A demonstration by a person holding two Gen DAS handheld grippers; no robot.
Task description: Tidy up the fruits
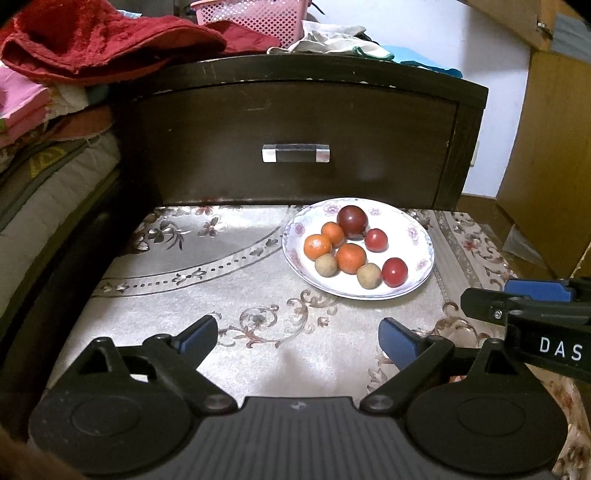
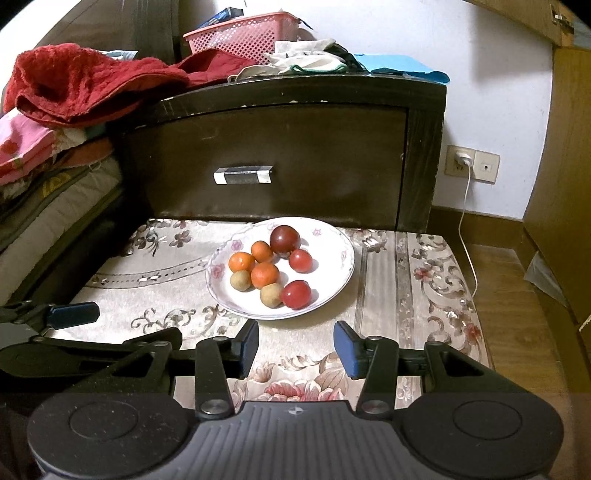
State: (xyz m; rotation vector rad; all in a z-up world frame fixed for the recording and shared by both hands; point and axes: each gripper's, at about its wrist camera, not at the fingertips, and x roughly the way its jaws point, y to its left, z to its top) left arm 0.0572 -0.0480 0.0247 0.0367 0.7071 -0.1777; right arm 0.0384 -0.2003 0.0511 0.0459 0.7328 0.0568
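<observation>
A white floral plate (image 1: pixel 406 221) (image 2: pixel 332 240) rests on the cloth-covered table, holding several fruits: three oranges (image 1: pixel 351 257) (image 2: pixel 264 274), a dark red apple (image 1: pixel 352 221) (image 2: pixel 284 240), two small red fruits (image 1: pixel 394 271) (image 2: pixel 295 294) and two tan round ones (image 1: pixel 368 275) (image 2: pixel 270 294). My left gripper (image 1: pixel 299 338) hovers over the cloth, near and left of the plate, jaws wide open and empty. My right gripper (image 2: pixel 295 349) stands just in front of the plate, partly open, nothing between its blue pads. The right gripper also shows at the right edge of the left wrist view (image 1: pixel 524 299).
A dark wooden nightstand (image 1: pixel 295 140) (image 2: pixel 277 147) with a drawer handle stands behind the table. Red towels (image 1: pixel 92 40), a pink basket (image 2: pixel 240 35) and cloths lie on top. Bedding is stacked at left. A wall socket with a white cable (image 2: pixel 467 206) and a wooden cabinet are on the right.
</observation>
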